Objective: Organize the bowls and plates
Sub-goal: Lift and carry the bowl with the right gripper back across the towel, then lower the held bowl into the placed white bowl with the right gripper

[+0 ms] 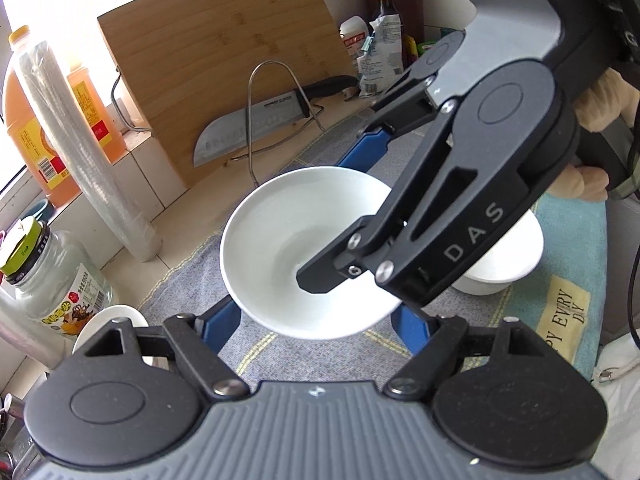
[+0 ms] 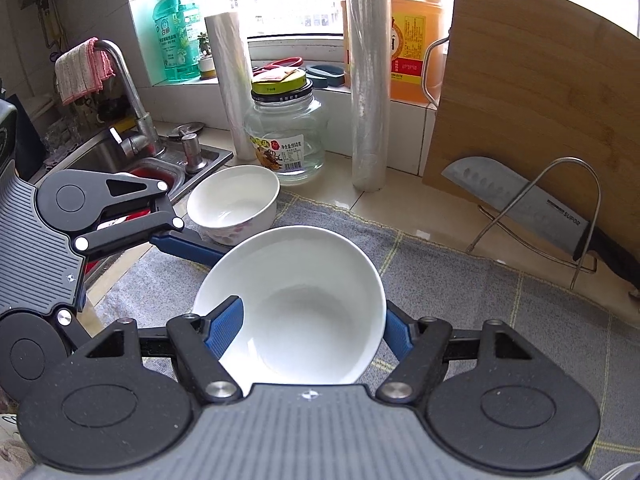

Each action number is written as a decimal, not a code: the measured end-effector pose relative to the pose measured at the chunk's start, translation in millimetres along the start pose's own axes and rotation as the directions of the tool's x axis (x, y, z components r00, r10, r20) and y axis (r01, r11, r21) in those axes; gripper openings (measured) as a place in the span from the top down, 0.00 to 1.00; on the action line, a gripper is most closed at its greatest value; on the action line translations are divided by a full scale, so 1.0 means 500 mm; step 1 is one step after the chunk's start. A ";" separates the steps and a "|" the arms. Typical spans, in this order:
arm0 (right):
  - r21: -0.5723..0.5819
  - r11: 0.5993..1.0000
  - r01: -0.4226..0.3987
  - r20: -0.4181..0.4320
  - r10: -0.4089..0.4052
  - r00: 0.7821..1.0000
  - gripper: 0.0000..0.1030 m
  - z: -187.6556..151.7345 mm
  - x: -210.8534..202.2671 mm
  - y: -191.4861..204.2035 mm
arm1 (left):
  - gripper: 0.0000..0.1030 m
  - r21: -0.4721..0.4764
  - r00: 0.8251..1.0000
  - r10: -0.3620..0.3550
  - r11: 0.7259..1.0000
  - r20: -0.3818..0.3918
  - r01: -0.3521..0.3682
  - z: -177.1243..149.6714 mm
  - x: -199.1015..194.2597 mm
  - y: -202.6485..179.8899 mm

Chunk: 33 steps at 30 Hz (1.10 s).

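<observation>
Straddling the white bowl (image 2: 296, 312), right gripper (image 2: 308, 328) fingers (image 2: 224, 320) spread wide, one inside the rim, one outside.

The left black two-finger gripper with blue finger pads (image 1: 316, 324) has its fingers spread wide. The right black gripper with blue pads (image 2: 308, 328) reaches in from the right, tilted downward, crossing above the left one's fingers, its own fingers likewise spread wide apart.
</observation>
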State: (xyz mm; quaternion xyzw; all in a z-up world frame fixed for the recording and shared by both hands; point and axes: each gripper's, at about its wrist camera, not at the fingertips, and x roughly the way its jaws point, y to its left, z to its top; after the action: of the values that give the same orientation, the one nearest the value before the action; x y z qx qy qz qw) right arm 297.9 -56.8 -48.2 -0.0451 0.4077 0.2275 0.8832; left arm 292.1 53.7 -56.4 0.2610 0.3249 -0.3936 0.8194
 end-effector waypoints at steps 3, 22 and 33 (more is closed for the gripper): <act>0.006 1.000 0.023 -0.003 -0.023 1.000 0.24 -0.014 -0.011 0.004 | 0.21 0.009 1.000 -0.018 1.000 0.003 0.018 0.002 -0.002 -0.012; 0.131 0.984 0.123 -0.012 -0.122 0.992 0.24 -0.117 -0.099 -0.007 | 0.21 0.093 0.988 -0.151 0.984 -0.015 0.152 0.031 -0.005 -0.103; 0.191 0.961 0.200 -0.004 -0.203 0.979 0.24 -0.163 -0.154 -0.041 | 0.21 0.137 0.976 -0.216 0.967 -0.006 0.215 0.070 0.032 -0.153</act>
State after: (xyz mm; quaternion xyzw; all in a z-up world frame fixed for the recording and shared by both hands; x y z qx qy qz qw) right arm 206.3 -124.8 -47.3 0.0002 0.4141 0.0969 0.9051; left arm 249.1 -20.2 -58.6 0.2779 0.3198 -0.5030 0.7534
